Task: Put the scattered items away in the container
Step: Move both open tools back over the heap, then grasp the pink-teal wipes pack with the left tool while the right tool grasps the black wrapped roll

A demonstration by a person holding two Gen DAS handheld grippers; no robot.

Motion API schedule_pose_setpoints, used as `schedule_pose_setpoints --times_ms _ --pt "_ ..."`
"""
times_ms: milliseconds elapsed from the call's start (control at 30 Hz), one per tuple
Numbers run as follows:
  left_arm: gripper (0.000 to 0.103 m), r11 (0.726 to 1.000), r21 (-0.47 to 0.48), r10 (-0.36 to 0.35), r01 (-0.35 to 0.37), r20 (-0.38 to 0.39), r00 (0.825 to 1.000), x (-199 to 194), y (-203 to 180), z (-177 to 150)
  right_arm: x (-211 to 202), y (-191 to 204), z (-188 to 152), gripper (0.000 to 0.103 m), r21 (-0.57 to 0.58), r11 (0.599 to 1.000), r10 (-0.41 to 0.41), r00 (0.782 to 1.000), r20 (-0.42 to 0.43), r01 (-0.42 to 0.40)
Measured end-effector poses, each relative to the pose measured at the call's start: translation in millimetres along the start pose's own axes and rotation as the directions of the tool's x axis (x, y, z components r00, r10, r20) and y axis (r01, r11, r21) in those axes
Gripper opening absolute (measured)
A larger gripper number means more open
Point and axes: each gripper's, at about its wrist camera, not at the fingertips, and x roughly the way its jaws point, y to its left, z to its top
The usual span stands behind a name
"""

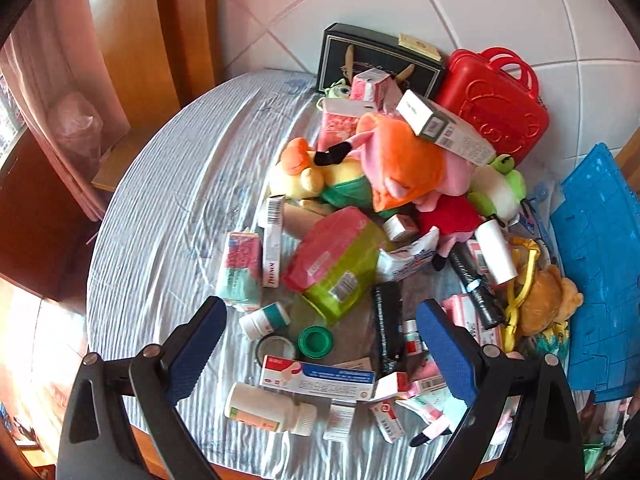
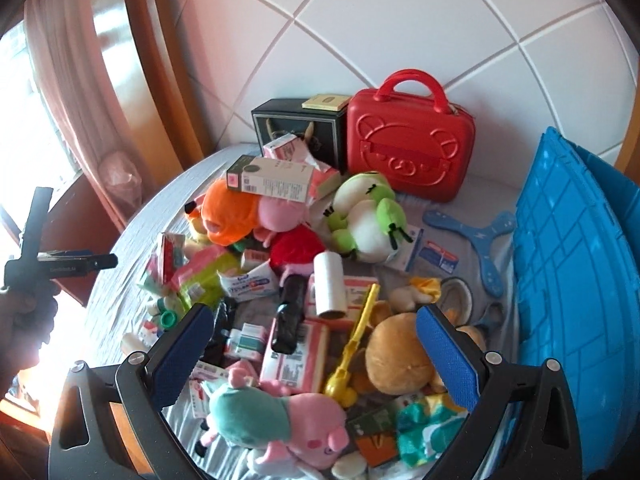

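Both tools are carried spread wide and empty: left gripper [image 1: 322, 354], right gripper [image 2: 316, 356], nothing between the blue pads [image 1: 198, 350] of either.

Handling, judged left to right in the left wrist view:
- White plastic pill bottle [image 1: 269, 408], bottom centre-left, lying on its side on the striped light-blue cloth [image 1: 160, 208]. Judged light, rigid, slick; likely to roll. Best taken across the barrel, not the cap.
- Small white-and-teal jar [image 1: 265, 320] and green round screw cap [image 1: 315, 342], lower centre between the fingers. Small, hard, easily squirted out of a pinch.
- Pink-and-green plastic-wrapped soft pack [image 1: 340, 264], centre. Crinkly film, compliant; grip at mid-body advised.
- Orange-and-pink plush toy [image 1: 400, 164], upper centre, with a white-and-grey cardboard carton [image 1: 440, 126] resting on top. Plush is soft, light and forgiving anywhere; carton likely slides off if the plush is lifted first.

Right wrist view:
- Pink plush pig in teal dress [image 2: 276, 420], bottom centre. Soft; body grip preferred.
- Yellow plastic clip-like tool [image 2: 354, 344], centre. Thin, stiff.
- Tan round plush [image 2: 396, 356], lower right, partly behind the right finger.

Items are heaped across frame centre. Blue moulded plastic crate [image 2: 572, 280] stands at the right edge, just beside the heap; judged to be the container. Nothing seen inside it; interior is hidden.
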Motion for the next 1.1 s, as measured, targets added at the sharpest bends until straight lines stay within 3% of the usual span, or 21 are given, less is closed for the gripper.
schedule_pose_setpoints --times_ms 433,633,800,967,1100 --pt "0.097 0.995 -0.041 0.088 -0.095 -0.139 0.986 93.6 86.6 -1.4 126.8 42.9 -26.2 0.103 -0.019 1.0 -0.02 0.98 -0.199 0.017" --pt "0.097 0.998 0.001 0.055 -0.056 -0.194 0.979 135.7 87.9 1.8 170.3 48.4 -38.2 0.103 -0.025 0.999 -0.044 0.963 -0.266 0.039" --pt "0.095 0.997 0.041 0.076 -0.067 -0.251 0.965 168.0 81.2 2.0 193.8 46.0 -44.2 0.102 -0.019 0.998 -0.061 0.951 -0.304 0.059" --pt "0.095 0.997 0.053 0.068 -0.055 -0.286 0.956 190.1 77.2 1.4 223.2 47.1 -48.0 0.071 -0.051 0.995 -0.095 0.93 -0.355 0.082" --pt "0.095 0.996 0.059 0.075 -0.059 -0.31 0.948 204.0 76.9 -0.4 246.8 46.4 -50.2 0.055 -0.071 0.993 -0.112 0.917 -0.384 0.092"
